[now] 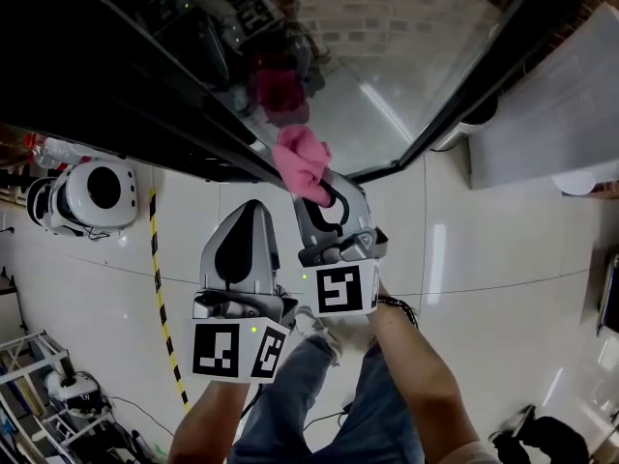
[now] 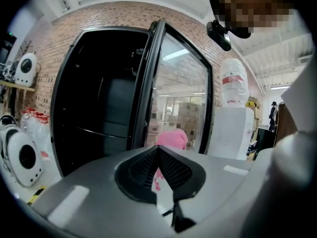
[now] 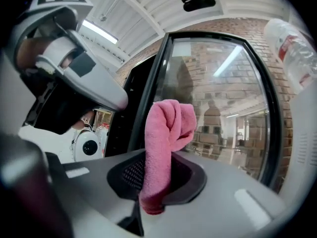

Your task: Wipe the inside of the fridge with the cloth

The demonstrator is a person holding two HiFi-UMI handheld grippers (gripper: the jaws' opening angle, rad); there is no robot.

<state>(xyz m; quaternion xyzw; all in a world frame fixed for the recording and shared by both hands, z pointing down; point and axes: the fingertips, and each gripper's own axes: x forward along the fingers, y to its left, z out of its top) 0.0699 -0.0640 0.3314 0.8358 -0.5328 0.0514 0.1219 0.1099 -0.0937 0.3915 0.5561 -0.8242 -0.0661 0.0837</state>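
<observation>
Firmly the right gripper [image 3: 157, 185] pinches a folded, nubby pink cloth [image 3: 166, 128].

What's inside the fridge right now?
Inside the fridge only a thin shelf edge shows, with nothing visible on it. The rest is too dark to tell, and the left tool body covers the bottom.

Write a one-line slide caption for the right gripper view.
Right gripper clamps a pink cloth upright in front of the fridge's open glass door.
</observation>
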